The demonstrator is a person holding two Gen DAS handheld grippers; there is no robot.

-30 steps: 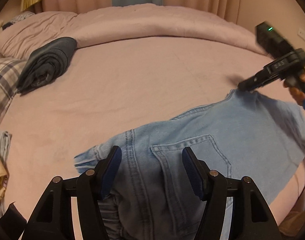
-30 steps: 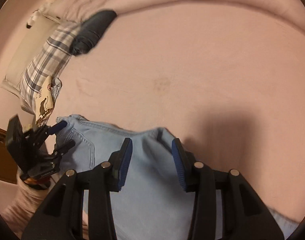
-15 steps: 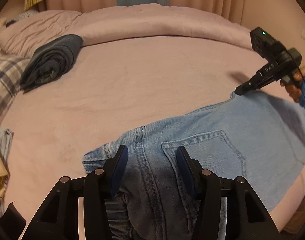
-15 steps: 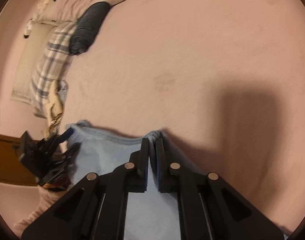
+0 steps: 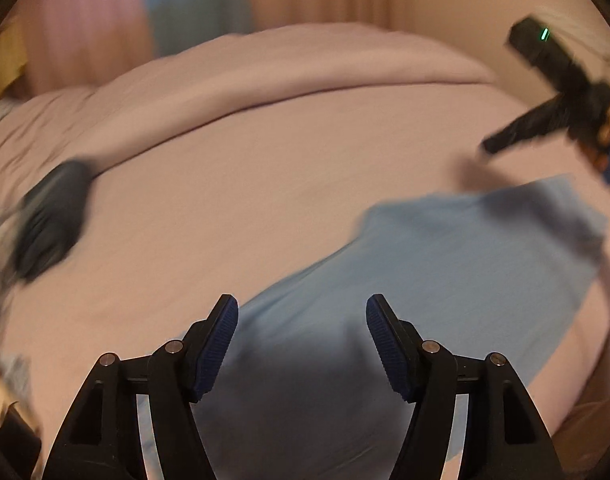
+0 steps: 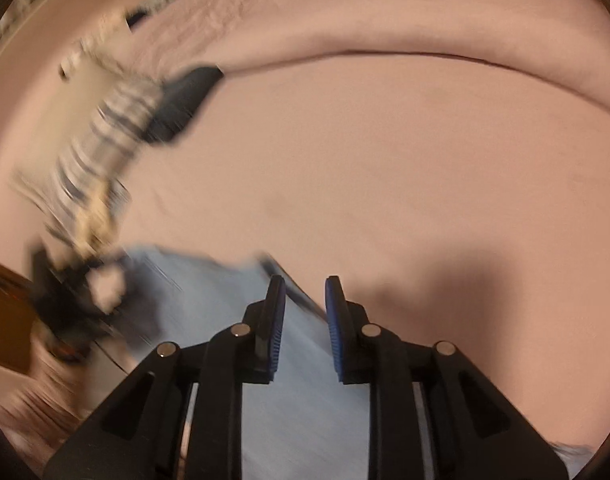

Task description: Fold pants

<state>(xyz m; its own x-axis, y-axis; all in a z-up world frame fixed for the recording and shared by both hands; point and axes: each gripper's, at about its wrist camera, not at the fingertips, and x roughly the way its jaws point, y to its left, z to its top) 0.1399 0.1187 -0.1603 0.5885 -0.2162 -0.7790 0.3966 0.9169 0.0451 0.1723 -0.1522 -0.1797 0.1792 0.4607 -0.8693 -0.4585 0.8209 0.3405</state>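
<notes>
Light blue jeans lie folded on the pink bed, blurred by motion. My left gripper is open and empty, raised over the near part of the jeans. My right gripper is open with a narrow gap, above the far edge of the jeans, holding nothing. It also shows in the left wrist view, lifted clear above the jeans' far corner. My left gripper appears blurred at the left of the right wrist view.
A dark folded garment lies at the bed's left, also in the right wrist view. A plaid pillow lies beside it. A rolled pink duvet lines the far side. Curtains hang behind.
My right gripper, shut on the jeans' edge half a second ago, has opened and lifted away. My left gripper has opened wider and risen. Both cameras are moving fast.
</notes>
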